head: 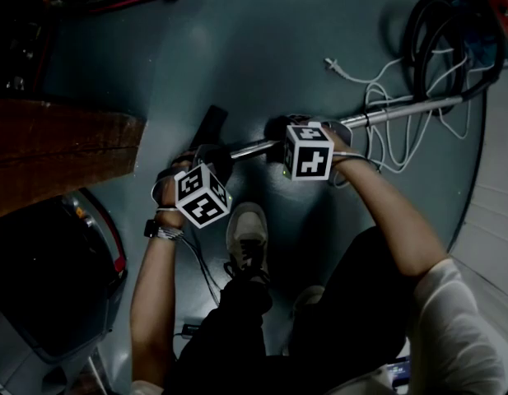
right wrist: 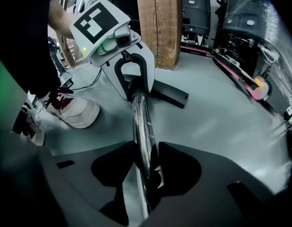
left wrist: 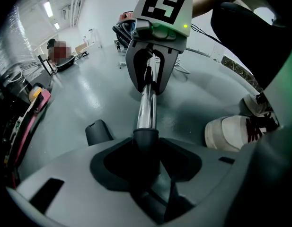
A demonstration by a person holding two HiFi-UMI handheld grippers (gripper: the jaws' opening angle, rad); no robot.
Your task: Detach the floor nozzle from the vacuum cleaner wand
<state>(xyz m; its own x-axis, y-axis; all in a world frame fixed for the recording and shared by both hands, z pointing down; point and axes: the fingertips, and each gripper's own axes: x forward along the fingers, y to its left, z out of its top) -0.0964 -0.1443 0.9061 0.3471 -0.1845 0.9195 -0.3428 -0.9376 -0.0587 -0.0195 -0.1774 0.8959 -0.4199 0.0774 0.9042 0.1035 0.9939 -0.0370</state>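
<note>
The chrome vacuum wand [head: 402, 107] lies low over the floor and runs down-left to a dark collar [left wrist: 146, 137]. Beyond the collar sits the black floor nozzle [head: 211, 126], also seen as a flat black bar [right wrist: 170, 96]. My left gripper [left wrist: 146, 145] is shut on that collar, its jaws on either side of it. My right gripper [right wrist: 146, 169] is shut on the chrome wand [right wrist: 142, 126] a short way up the tube. From above, the left gripper [head: 206, 159] and right gripper [head: 280, 138] sit close together along the wand. Each gripper shows in the other's view, the right gripper [left wrist: 149, 82] and the left gripper [right wrist: 136, 86].
A person's shoe [head: 247, 233] stands just below the wand between the two arms. A wooden block [head: 56, 138] juts in at the left, above a dark machine [head: 48, 278]. A coiled black hose [head: 451, 31] and loose white cable [head: 385, 97] lie at the wand's far end.
</note>
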